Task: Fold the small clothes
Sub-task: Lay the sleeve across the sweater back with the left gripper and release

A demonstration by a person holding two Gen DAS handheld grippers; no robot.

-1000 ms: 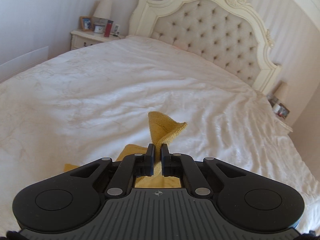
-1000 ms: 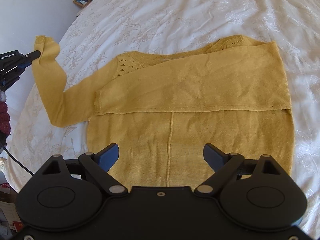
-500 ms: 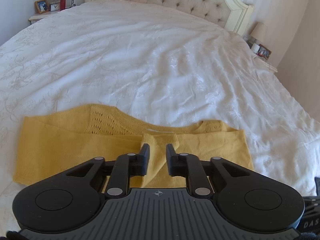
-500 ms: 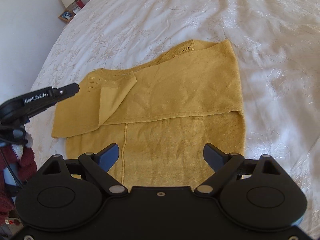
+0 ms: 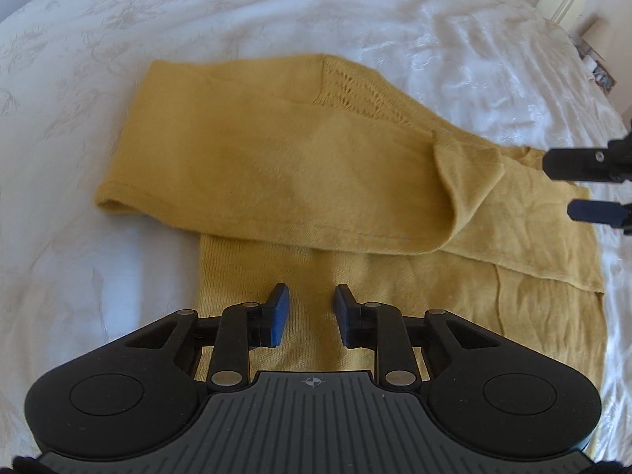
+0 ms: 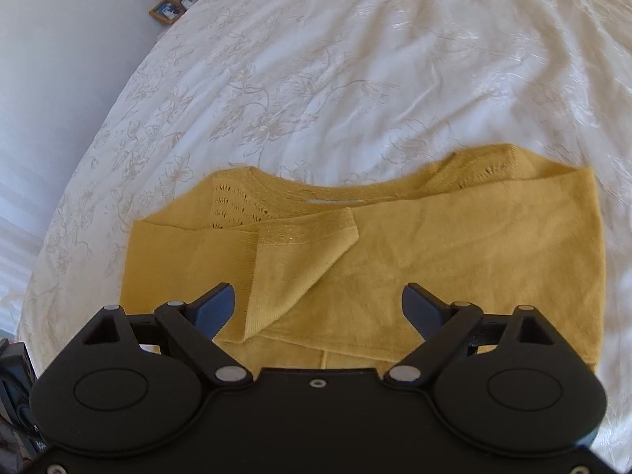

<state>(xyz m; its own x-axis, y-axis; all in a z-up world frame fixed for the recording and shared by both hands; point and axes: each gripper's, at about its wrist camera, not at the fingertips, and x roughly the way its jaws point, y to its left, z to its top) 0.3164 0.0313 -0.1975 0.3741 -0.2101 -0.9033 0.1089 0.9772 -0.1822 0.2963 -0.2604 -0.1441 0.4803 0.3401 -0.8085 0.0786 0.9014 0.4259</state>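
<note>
Sweater flat on the bedspread, both sleeves across its chest, nightstand beyond.

A yellow knitted sweater is laid flat on the white bed, both sleeves folded across its front, one cuff turned over.
</note>
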